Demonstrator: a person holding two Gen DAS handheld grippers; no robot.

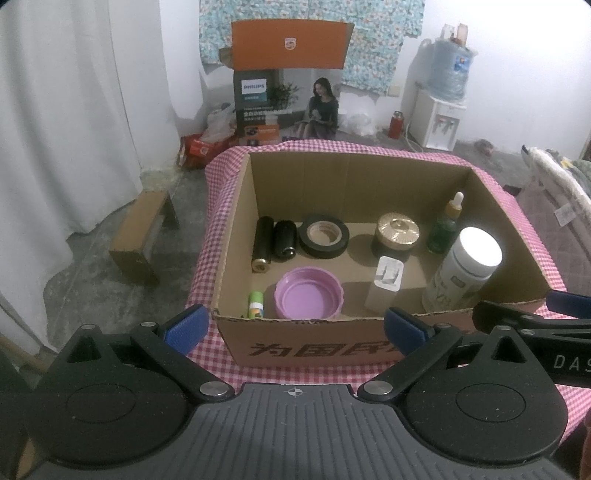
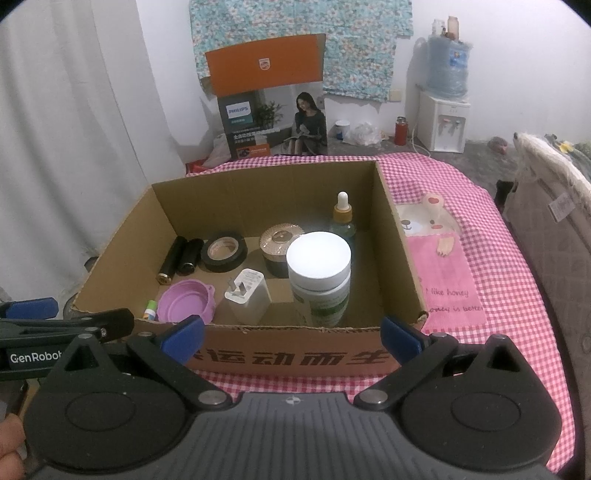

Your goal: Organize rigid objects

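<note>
Jaws of the left gripper [image 1: 293, 326] and right gripper [image 2: 291, 334] stand wide apart and empty at the bottom of each frame, before the open brown cardboard box [image 2: 295, 360] on the pink checked table [image 2: 517, 295]. Frame centre, inside it: black tape roll [image 1: 324, 236], purple plastic lid [image 1: 308, 297], white-capped bottle [image 2: 319, 275], green dropper bottle [image 2: 342, 218].

A pink checked cloth [image 2: 498, 266] with a bear patch covered the table. Behind it an orange-flapped Philips carton [image 1: 286, 92] stood against the wall under a floral cloth [image 2: 295, 33]. A water dispenser [image 1: 441, 118] stood at the right, a red flask [image 1: 396, 124] beside it, white curtains [image 1: 66, 129] left.
</note>
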